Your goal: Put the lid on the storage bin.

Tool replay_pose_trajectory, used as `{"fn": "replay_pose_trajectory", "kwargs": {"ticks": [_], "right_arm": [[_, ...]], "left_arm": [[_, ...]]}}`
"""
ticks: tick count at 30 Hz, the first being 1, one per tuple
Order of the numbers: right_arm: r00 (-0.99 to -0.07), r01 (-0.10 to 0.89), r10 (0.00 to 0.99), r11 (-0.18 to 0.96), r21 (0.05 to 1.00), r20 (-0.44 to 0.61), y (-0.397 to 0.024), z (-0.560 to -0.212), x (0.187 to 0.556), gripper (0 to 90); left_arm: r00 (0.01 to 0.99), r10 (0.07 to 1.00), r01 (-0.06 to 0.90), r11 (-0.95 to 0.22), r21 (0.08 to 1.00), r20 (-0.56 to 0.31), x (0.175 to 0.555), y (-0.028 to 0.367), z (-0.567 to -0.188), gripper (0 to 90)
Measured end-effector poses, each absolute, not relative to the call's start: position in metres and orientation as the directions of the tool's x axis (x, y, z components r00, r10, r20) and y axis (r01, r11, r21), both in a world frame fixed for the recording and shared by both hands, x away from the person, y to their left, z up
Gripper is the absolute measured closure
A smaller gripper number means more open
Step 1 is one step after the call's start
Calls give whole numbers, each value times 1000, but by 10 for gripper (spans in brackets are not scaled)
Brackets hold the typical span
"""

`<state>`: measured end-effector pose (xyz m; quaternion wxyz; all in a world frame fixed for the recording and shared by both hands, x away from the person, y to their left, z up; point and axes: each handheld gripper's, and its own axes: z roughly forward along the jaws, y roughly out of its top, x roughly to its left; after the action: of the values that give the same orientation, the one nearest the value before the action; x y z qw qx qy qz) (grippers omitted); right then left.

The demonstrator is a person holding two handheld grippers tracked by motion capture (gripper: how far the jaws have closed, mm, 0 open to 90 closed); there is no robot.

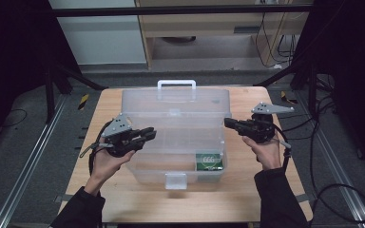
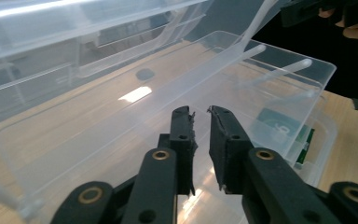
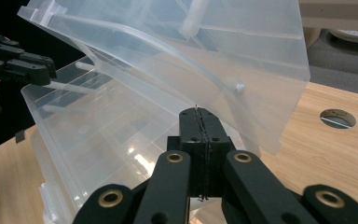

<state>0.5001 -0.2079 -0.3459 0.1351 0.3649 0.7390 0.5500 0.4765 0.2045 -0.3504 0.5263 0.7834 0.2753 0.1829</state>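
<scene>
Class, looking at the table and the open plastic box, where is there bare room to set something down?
Free: the tabletop strip before the clear box, and the box's bare compartments left of the green pack. Crowded: both box ends, where the left gripper and right gripper hover.

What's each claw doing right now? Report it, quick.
Left claw: slightly open, nothing between its jaws, above the clear box.
Right claw: shut, holding nothing, beside the raised lid.

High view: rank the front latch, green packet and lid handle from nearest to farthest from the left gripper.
From the left gripper:
1. Front latch, at the box's near wall.
2. Green packet, in the near right corner; only slightly farther, almost too close to call.
3. Lid handle, at the far edge.
</scene>
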Motion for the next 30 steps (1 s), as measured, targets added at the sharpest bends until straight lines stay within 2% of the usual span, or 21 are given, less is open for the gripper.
{"fn": "replay_pose_trajectory", "kwargs": {"ticks": [9, 21, 30], "right_arm": [[-697, 394, 689, 136, 909, 199, -208, -346, 499, 900], [-700, 395, 687, 146, 907, 194, -208, -348, 494, 900], [-698, 395, 693, 164, 904, 179, -207, -350, 488, 900]], "left_arm": [[750, 661, 257, -263, 930, -20, 477, 230, -351, 889], [705, 707, 289, -214, 933, -56, 474, 257, -354, 892], [700, 713, 295, -236, 926, -42, 473, 262, -356, 892]]}}
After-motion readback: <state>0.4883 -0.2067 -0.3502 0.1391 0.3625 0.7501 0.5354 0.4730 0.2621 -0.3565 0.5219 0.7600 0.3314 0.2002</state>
